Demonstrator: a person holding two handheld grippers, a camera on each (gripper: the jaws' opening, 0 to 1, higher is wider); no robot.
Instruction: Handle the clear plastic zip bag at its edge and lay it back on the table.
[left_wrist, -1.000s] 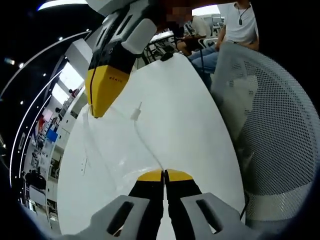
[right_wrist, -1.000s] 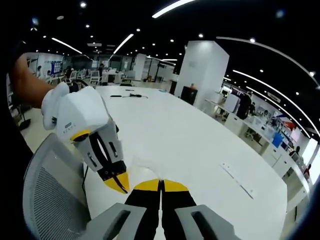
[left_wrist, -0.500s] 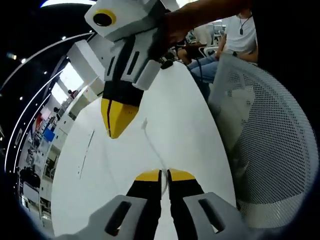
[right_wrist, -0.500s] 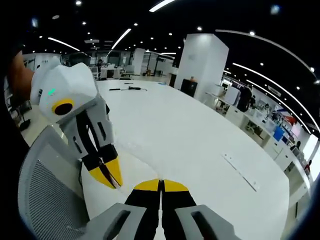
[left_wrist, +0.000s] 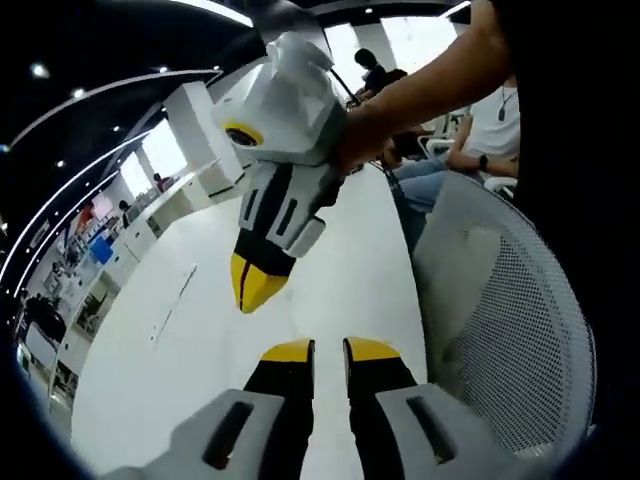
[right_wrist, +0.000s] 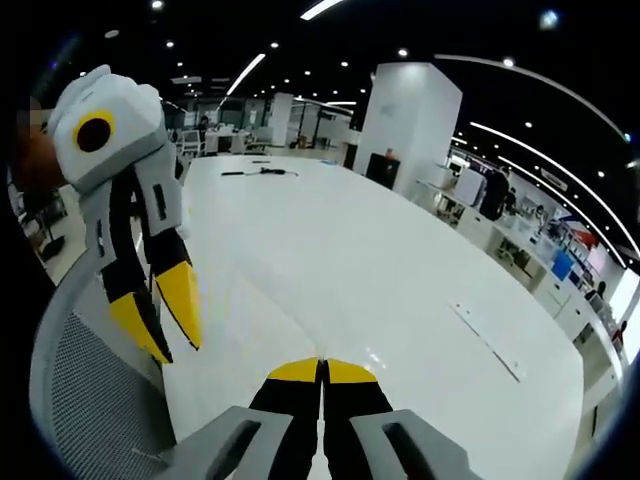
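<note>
The clear bag's (right_wrist: 262, 318) outline is too faint to trace.

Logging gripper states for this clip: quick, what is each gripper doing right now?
Left gripper: open, jaws apart, nothing between them.
Right gripper: jaws shut together; whether they pinch the clear bag cannot be told.

Long white table (right_wrist: 380, 270) running far into an open office, grey mesh chair (left_wrist: 510, 330) near its edge, white square pillar (right_wrist: 405, 130), dark ceiling with strip lights (right_wrist: 240, 75), distant desks.
</note>
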